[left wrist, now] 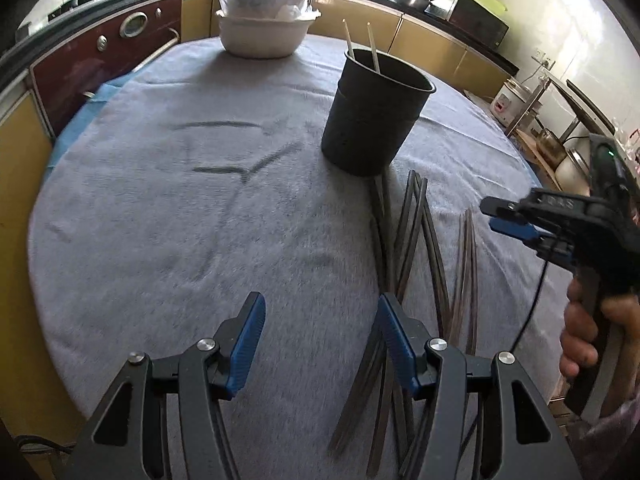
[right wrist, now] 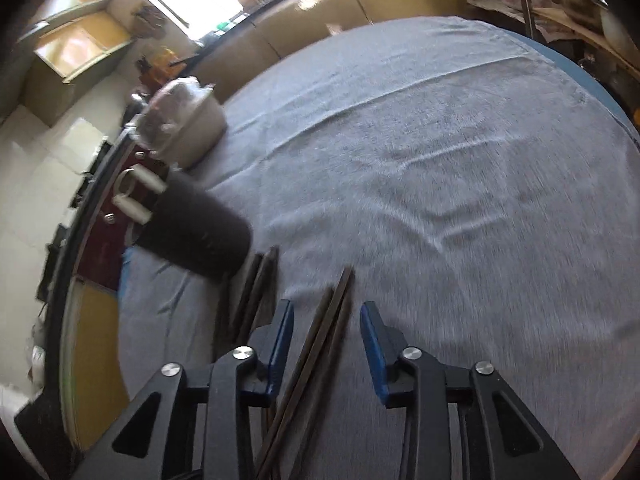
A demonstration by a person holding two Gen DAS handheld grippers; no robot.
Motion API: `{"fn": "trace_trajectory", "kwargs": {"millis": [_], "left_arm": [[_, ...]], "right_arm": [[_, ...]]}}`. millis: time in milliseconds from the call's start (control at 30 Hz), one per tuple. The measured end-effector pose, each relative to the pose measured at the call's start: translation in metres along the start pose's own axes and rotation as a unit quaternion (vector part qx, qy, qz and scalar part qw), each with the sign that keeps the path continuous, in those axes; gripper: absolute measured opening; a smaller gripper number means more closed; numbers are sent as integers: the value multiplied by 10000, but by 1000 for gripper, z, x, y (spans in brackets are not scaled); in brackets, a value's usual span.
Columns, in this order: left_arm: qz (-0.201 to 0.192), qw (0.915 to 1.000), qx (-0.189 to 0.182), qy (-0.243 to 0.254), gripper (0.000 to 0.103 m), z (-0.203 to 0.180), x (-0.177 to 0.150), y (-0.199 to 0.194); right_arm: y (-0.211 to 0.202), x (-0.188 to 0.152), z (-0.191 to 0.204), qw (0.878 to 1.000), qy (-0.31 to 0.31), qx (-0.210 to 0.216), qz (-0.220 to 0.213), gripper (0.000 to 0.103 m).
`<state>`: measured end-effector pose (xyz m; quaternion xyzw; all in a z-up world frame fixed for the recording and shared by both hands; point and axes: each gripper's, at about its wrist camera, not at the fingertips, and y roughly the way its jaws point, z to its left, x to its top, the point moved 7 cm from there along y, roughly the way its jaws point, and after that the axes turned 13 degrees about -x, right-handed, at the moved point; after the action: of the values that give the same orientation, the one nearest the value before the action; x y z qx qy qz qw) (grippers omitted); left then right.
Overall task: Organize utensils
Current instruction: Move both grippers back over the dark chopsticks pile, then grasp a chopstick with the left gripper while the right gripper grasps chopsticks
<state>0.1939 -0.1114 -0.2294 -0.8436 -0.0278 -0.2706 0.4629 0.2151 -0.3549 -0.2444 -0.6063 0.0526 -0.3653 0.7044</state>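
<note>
Pickup step. Right gripper (right wrist: 327,344) was spread wide, straddling a chopstick pair (right wrist: 320,344) lying on the grey cloth (right wrist: 460,168) near the black holder (left wrist: 374,114). Left gripper (left wrist: 320,344) released, empty. Next move likely needs lowering, then clamping.

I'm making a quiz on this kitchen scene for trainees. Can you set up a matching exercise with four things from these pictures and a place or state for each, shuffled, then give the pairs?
Things:
1. black cup
2. two light chopsticks
3. dark chopsticks
4. white basin

Places or states:
A. lying loose on the grey cloth
B. at the far edge of the table, a bagged bundle on top
C. standing upright in the cup
D. upright on the cloth, just beyond the loose pile

Pairs: 1-D, 2-C, 3-A, 4-B
</note>
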Motion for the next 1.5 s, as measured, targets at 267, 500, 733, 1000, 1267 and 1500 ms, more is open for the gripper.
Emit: {"fn": "trace_trajectory", "kwargs": {"millis": [267, 500, 733, 1000, 1267, 1500], "left_arm": [[123, 9990, -415, -51, 44, -2, 9, 12], [259, 9966, -785, -9, 44, -16, 20, 27], [401, 9958, -810, 113, 44, -29, 31, 54], [496, 9950, -845, -212, 16, -19, 60, 81], [473, 9934, -1008, -271, 6, -13, 61, 83], [400, 9938, -995, -288, 5, 1, 50, 62]], "right_arm": [[29, 14, 6, 9979, 44, -500, 413, 14], [29, 13, 14, 9969, -184, -754, 157, 7], [3, 8, 7, 9990, -63, -283, -349, 0], [1, 6, -12, 9996, 223, 84, 119, 14], [26, 11, 4, 9989, -54, -312, 350, 26], [30, 11, 24, 9931, -643, -976, 103, 7]]}}
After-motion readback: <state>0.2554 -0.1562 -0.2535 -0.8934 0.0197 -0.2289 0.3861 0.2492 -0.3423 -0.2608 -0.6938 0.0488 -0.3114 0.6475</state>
